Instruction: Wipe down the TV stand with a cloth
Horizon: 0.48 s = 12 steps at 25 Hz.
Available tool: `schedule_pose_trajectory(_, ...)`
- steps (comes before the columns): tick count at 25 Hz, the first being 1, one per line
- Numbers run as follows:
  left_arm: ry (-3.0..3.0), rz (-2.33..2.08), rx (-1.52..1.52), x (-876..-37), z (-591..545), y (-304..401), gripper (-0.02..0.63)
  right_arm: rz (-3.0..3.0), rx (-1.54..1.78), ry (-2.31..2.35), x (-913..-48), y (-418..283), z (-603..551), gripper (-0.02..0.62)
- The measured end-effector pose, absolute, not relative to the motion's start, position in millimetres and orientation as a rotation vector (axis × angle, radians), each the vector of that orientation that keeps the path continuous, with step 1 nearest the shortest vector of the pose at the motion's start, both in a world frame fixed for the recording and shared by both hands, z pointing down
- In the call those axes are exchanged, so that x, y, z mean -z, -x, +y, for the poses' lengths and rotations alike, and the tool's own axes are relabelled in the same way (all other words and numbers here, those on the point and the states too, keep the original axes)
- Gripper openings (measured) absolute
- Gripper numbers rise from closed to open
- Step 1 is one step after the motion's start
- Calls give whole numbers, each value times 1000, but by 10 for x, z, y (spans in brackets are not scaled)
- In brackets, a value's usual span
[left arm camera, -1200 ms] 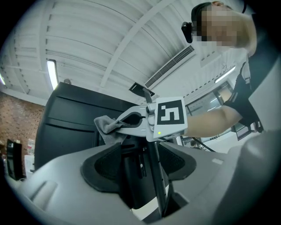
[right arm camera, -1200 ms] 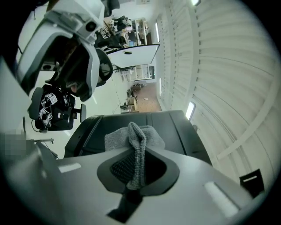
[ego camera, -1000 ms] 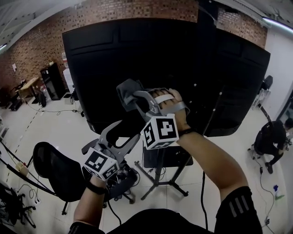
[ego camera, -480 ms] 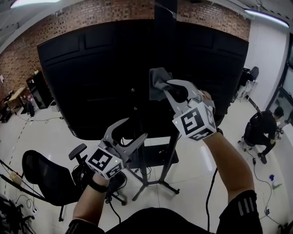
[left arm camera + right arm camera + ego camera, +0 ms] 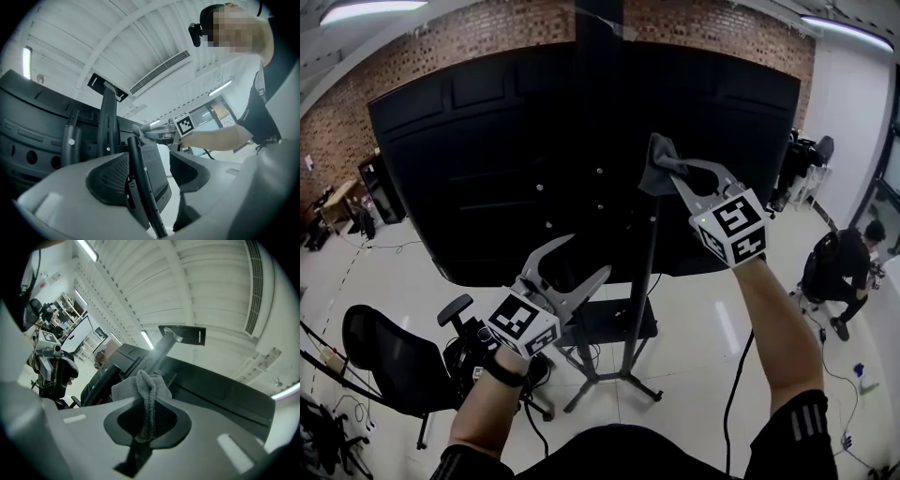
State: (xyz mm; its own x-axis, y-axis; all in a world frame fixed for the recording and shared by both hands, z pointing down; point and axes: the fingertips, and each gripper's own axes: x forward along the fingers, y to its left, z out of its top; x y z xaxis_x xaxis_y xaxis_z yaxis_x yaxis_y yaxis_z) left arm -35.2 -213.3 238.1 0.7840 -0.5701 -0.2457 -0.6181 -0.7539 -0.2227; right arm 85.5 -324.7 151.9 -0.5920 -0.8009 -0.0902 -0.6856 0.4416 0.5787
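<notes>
The TV stand's black pole (image 5: 649,246) rises from a tripod base (image 5: 614,375) behind the big black TV back (image 5: 487,159). My right gripper (image 5: 673,174) is shut on a grey cloth (image 5: 659,165), which presses against the pole at its upper part. In the right gripper view the cloth (image 5: 144,391) is pinched in a fold between the jaws, with the stand's column (image 5: 163,351) just beyond. My left gripper (image 5: 578,258) hangs lower and to the left, open. In the left gripper view a thin black stand tube (image 5: 140,185) passes between its spread jaws.
A small black shelf (image 5: 614,319) sits on the stand above the tripod legs. A black office chair (image 5: 394,361) stands at lower left. A person in black (image 5: 844,272) crouches on the floor at the right. Cables trail over the white floor (image 5: 703,328).
My right gripper carried the cloth to the right and up, off the TV back and onto the stand's pole. The left gripper stayed low and open.
</notes>
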Motion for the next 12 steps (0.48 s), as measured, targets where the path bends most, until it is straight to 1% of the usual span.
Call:
schedule_pose_trajectory(4, 2687, 940, -198, -2480, -2217, 207, 295, -2534, 766, -1250, -1710, -992, -3490, 17)
schedule_pose_trajectory(12, 2697, 994, -144, -2690, -2293, 145, 295, -2676, 639, -1148, -1985, -983, -3687, 17)
